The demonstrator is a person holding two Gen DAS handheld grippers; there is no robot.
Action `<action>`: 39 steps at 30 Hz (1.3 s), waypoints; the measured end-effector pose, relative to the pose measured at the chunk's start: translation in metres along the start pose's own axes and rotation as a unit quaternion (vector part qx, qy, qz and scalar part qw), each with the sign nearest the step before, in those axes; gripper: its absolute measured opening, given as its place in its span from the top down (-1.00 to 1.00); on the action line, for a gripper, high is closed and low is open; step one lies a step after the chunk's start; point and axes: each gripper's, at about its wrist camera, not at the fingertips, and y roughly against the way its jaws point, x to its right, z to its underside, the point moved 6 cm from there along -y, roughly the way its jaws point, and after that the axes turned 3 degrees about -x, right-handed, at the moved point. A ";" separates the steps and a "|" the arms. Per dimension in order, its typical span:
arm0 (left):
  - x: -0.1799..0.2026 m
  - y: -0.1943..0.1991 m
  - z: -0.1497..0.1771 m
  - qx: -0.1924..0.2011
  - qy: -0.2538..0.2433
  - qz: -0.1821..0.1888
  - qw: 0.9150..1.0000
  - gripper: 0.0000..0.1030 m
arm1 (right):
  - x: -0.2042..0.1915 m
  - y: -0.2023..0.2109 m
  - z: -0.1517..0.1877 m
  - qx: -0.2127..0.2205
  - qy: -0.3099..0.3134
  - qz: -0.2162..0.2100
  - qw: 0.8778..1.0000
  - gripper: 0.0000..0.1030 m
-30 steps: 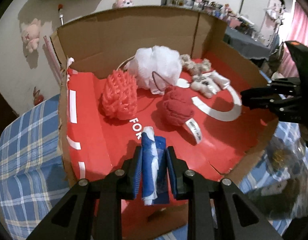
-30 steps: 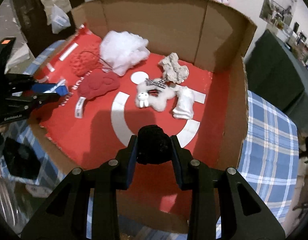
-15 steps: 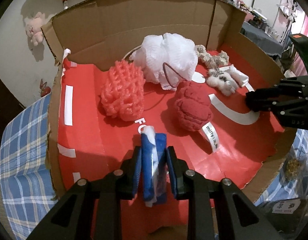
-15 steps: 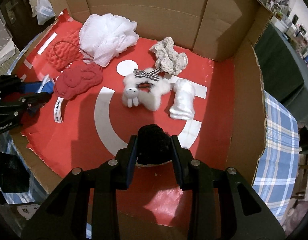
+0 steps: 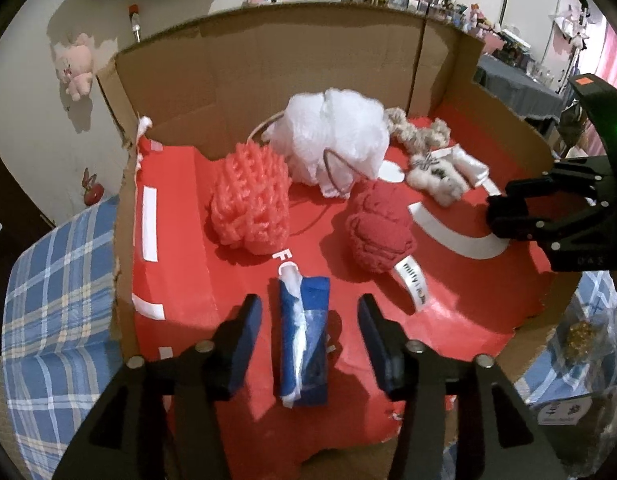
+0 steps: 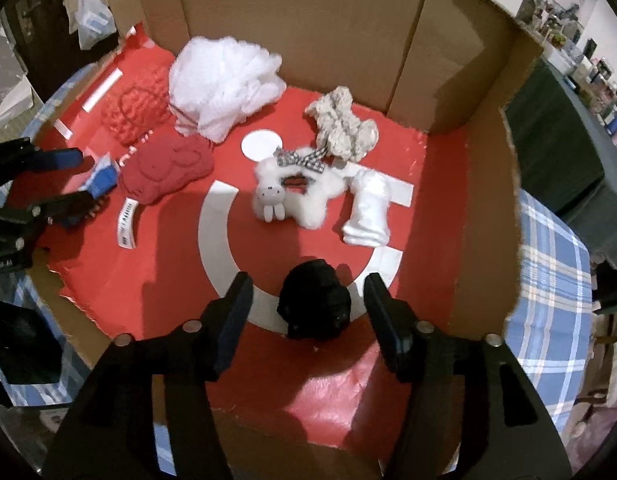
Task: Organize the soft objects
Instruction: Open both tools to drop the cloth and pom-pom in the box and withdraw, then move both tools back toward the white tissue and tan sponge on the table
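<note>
The left gripper [image 5: 308, 332] stands wide, its jaws spread on either side of a blue-and-white folded pack [image 5: 303, 336] that lies on the red floor of the cardboard box [image 5: 268, 64], touching neither finger. Ahead of it to the left sits a coral knitted pouf [image 5: 250, 204]; straight ahead, a red plush [image 5: 380, 232] with a white tag; beyond those, a white mesh bath sponge [image 5: 332, 140].

The right gripper [image 6: 308, 312] is also spread wide, with a black fuzzy ball [image 6: 314, 304] resting on the box floor between its fingers, free of both. Ahead of it lie a white bunny plush [image 6: 292, 196] with a checked bow, a white folded sock [image 6: 368, 208] to the right, and a beige crocheted piece [image 6: 340, 124] farther off.
</note>
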 end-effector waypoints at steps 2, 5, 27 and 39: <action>0.003 0.010 -0.001 0.014 -0.005 -0.004 1.000 -0.27 | 0.003 0.011 0.000 0.010 -0.001 0.001 1.000 -0.22; 0.008 0.029 -0.001 0.039 -0.007 -0.003 0.999 -0.37 | 0.000 0.033 0.003 0.032 -0.001 0.000 1.000 -0.25; 0.082 0.233 0.078 0.270 0.018 -0.036 0.962 -1.00 | -0.080 0.230 0.119 0.263 0.001 0.008 0.965 -0.71; 0.110 0.240 0.147 0.314 0.069 -0.028 0.947 -1.00 | -0.111 0.236 0.200 0.340 -0.046 0.074 0.936 -0.78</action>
